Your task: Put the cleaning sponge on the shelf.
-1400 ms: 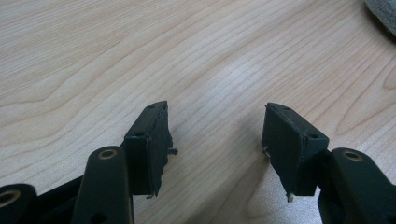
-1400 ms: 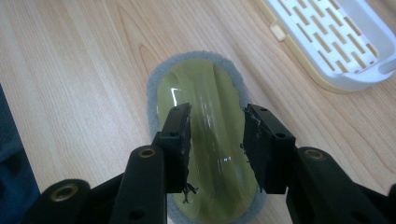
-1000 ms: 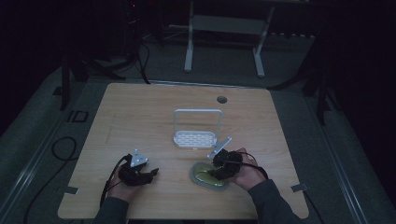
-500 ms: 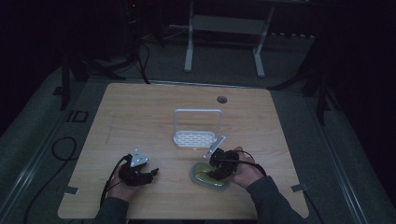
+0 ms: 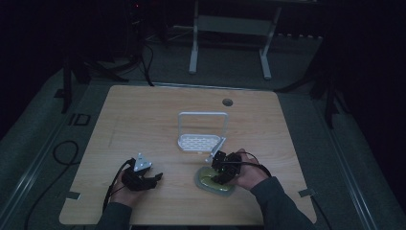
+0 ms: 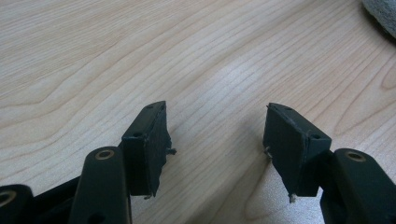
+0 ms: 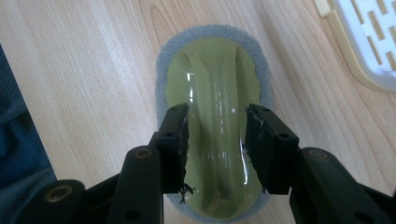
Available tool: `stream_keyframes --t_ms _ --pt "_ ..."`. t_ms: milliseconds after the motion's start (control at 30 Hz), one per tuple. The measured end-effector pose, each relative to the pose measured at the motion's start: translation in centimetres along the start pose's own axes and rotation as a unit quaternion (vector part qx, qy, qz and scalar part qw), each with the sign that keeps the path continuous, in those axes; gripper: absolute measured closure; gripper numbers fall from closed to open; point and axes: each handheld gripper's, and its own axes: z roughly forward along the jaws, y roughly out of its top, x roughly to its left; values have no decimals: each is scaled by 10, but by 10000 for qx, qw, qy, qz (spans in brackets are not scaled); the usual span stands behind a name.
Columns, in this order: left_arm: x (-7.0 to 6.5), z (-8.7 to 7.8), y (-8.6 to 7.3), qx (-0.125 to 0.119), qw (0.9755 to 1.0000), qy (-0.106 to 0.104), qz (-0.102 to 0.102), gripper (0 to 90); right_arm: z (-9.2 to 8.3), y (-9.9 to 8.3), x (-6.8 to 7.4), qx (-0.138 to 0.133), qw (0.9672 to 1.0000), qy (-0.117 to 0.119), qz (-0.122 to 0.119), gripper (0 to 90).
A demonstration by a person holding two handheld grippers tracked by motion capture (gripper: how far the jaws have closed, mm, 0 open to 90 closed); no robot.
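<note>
Scrubber (image 5: 213, 182) (yellow-green plastic grip on a grey pad) flat on the desk (image 5: 143, 115), close to the near edge and right of the middle. Same spot as a second ago, not lifted, not turned.

Right claw (image 5: 221, 167) down over it. Shifted a little toward the left edge across the last second, from just beside the scrubber to squarely above it. In the right gripper view, right claw (image 7: 217, 116) astride the raised ridge of the scrubber (image 7: 212, 93), one jaw on each flank, pads apparently pressing on the glossy plastic. Closed partway and gripping the ridge, by the look of it. Pad underneath flush on the wood all round.

Meaning for the work: approach over, grasp seemingly made, lift not yet begun. Likely next: straight up, then toward the white rack (image 5: 201, 139) just beyond, toward the far edge (corner of the rack (image 7: 373, 42) at the top right of the right gripper view). Slippery ridge, so a risk of the scrubber sliding out if raised fast.

Left claw (image 5: 155, 178) near the near edge, left of the middle, well apart from the scrubber, no different from a second ago. Jaws of the left claw (image 6: 217, 121) wide apart over bare wood, empty.
</note>
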Motion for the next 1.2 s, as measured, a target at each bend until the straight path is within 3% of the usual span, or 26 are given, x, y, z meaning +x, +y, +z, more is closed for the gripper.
stream_keyframes --t_ms 600,1200 --pt "0 0 0 4 10000 -10 0 404 4 11 -3 520 9985 72 -139 628" --pt "1 0 0 8 10000 -12 7 403 9 21 -6 972 9948 211 -240 660"
